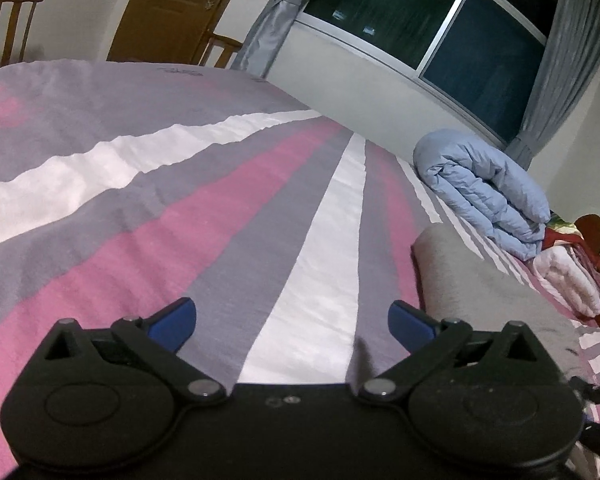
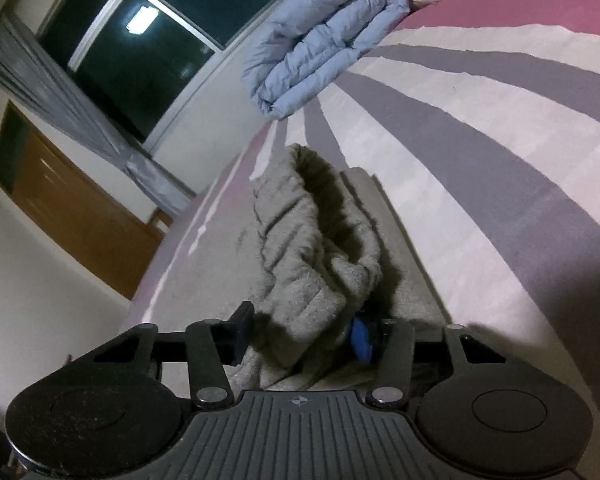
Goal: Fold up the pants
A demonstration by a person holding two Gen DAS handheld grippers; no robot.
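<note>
The left gripper (image 1: 292,322) hangs over the bed (image 1: 180,220) with its jaws spread as wide as they go and nothing between them; only the striped bedcover, pink, grey and white, lies under the gap. Its blue pads (image 1: 172,324) touch no cloth. To the right of this gripper, just beside its right finger, lies a flat grey part of the pants (image 1: 480,280), resting on the bedcover. Farther ahead and to the right sits a folded blue quilt (image 1: 488,184), and beyond that, at the far right edge, a pale folded blanket (image 1: 568,276) with something red against it. Ahead and above is a dark window (image 1: 440,28) with grey curtains (image 1: 272,28), and to the upper left a brown door (image 1: 172,8) and a wooden chair (image 1: 14,28). The right gripper (image 2: 300,336) points along the bed with its jaws partly drawn in around a bunched fold of the grey pants (image 2: 312,248). The cloth fills the gap between the fingers, and the blue pad (image 2: 360,340) on the right side is pressed into it, so the fold looks gripped. From there the fabric rises in a crumpled ridge straight ahead of the gripper, with a flatter layer of the same cloth lying under it and to its right. The blue quilt (image 2: 320,36) lies well ahead, and the window (image 2: 140,32) is up to the left.
</note>
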